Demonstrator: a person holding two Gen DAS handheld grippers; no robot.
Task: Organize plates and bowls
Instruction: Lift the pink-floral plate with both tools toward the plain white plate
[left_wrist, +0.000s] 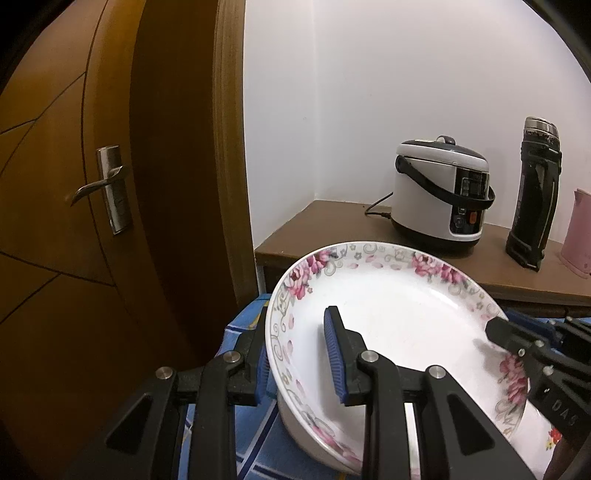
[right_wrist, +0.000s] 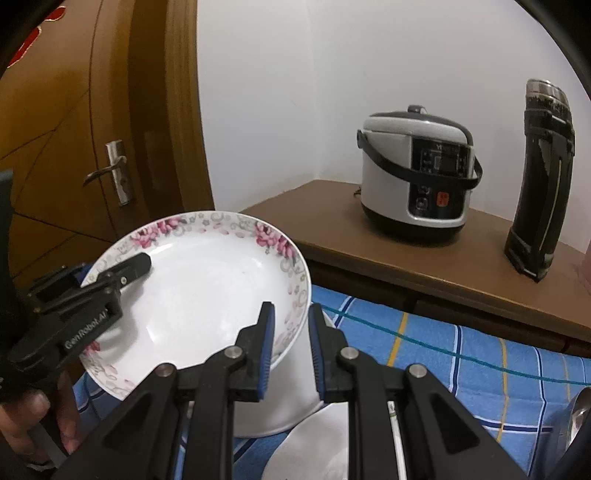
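Note:
A deep white plate with pink flowers round its rim (left_wrist: 399, 325) (right_wrist: 199, 288) hangs tilted above the blue checked cloth, carried by both grippers. My left gripper (left_wrist: 299, 358) is shut on the plate's left rim, one blue pad inside and one outside. In the right wrist view it shows at the plate's far side (right_wrist: 125, 273), with a hand (right_wrist: 37, 417) below it. My right gripper (right_wrist: 291, 347) is shut on the opposite rim, and it appears as a black finger (left_wrist: 517, 343) in the left wrist view. Another white plate (right_wrist: 325, 443) lies on the cloth beneath.
A brown side table (right_wrist: 369, 251) behind the cloth bears a white rice cooker (right_wrist: 417, 173), a black thermos (right_wrist: 543, 184) and a pink jug (left_wrist: 578, 236). A wooden door with a metal handle (left_wrist: 107, 188) stands at the left. Blue checked cloth (right_wrist: 461, 354) covers the near surface.

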